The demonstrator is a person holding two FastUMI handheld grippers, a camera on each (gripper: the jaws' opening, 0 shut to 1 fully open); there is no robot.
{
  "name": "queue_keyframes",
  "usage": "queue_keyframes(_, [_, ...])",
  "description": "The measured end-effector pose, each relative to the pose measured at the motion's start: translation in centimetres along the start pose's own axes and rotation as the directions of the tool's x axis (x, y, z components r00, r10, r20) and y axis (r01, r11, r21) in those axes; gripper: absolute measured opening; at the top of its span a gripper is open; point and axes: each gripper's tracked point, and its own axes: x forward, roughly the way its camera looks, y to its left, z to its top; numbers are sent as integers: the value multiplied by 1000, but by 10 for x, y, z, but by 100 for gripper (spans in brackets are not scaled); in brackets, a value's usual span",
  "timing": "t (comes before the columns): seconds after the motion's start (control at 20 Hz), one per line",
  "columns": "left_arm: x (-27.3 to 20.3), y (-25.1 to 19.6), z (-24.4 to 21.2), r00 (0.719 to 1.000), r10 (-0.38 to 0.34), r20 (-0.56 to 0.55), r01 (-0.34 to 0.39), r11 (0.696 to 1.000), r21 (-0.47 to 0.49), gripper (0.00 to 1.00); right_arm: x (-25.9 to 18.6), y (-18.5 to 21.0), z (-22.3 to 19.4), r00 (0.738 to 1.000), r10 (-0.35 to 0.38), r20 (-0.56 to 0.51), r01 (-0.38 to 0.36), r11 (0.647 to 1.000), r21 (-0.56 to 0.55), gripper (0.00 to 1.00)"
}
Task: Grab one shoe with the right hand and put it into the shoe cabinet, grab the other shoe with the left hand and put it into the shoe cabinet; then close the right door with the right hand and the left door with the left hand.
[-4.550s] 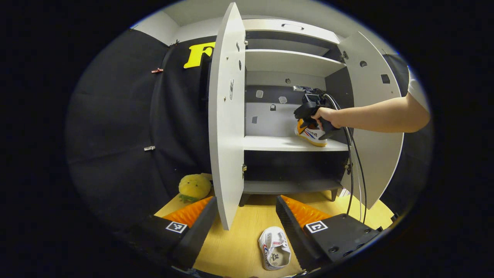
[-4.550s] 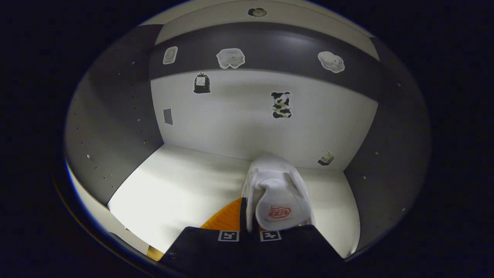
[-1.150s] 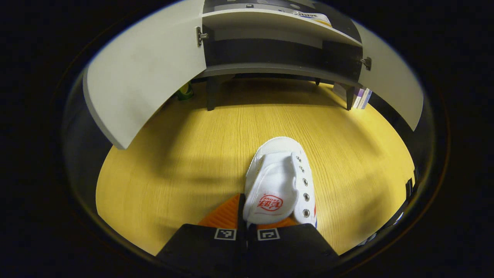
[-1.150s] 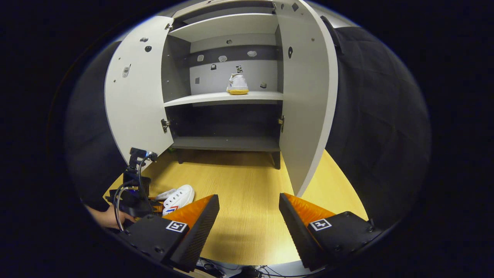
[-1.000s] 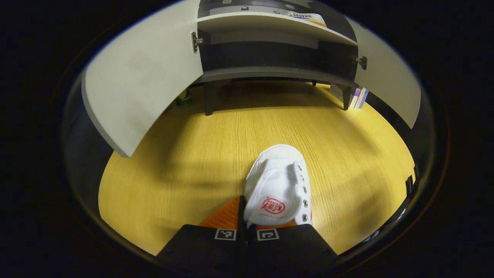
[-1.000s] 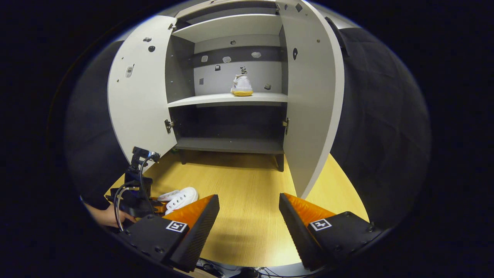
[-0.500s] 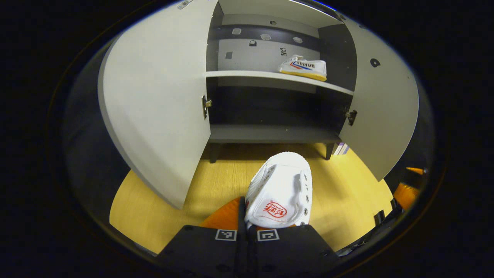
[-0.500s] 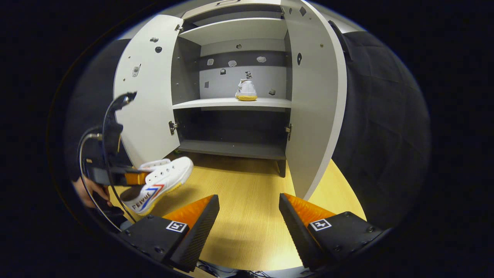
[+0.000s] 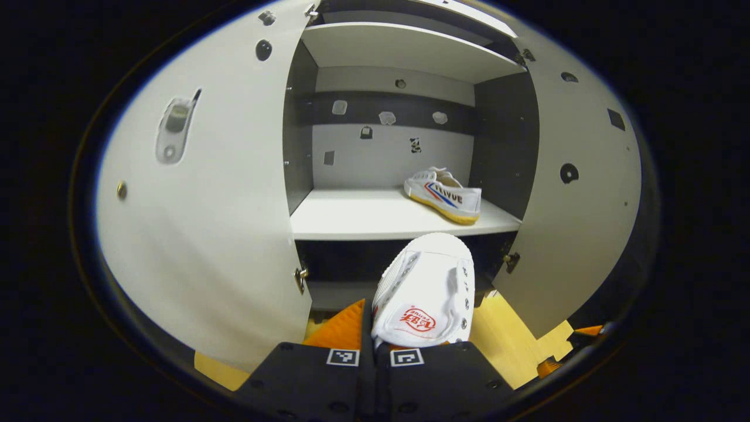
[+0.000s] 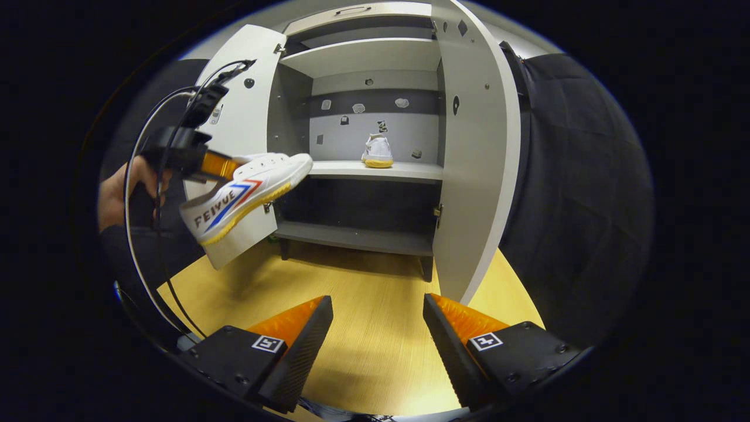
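left claw (image 9: pixel 375 346) clamped on the second shoe (image 9: pixel 426 291) (toe toward the cabinet (image 9: pixel 404 50)), first shoe (image 9: pixel 443 194) sits far right on the shelf (image 9: pixel 357 217), right claw (image 10: pixel 378 328) spread apart near the bench (image 10: pixel 369 305)

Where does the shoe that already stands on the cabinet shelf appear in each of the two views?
Left gripper view: the shelved shoe sits right of centre, side-on.
Right gripper view: the shelved shoe sits small in the upper middle, end-on.
Shared landmark: the white shelf under it.
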Motion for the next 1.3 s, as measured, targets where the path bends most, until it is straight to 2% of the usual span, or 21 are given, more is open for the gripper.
queue_keyframes(0.35, [58,16,85,996,43,81,-47,998,46,5,-6,-16,4,1000,-6,6,5,999,34,98])
queue_keyframes(0.4, [79,18,102,995,41,87,-45,998,40,5,-7,-17,5,1000,-3,8,3,999,40,98])
queue_keyframes(0.5, [111,21,123,997,34,66,-37,998,51,5,-9,-19,7,1000,4,12,-5,999,36,99])
queue_keyframes(0.7, [171,36,152,997,75,23,-77,990,115,5,-11,-25,15,1000,-7,29,6,1000,17,99])
queue_keyframes(0.9, [226,55,155,995,76,-63,-73,996,44,5,-16,-39,30,997,-42,70,41,999,7,99])
queue_keyframes(1.1, [258,68,126,979,90,-183,-95,995,-16,5,-21,-52,49,989,-75,130,77,997,-12,98])
queue_keyframes(1.3, [274,78,114,957,139,-255,-143,990,4,5,-24,-65,52,981,-128,145,128,992,13,98])
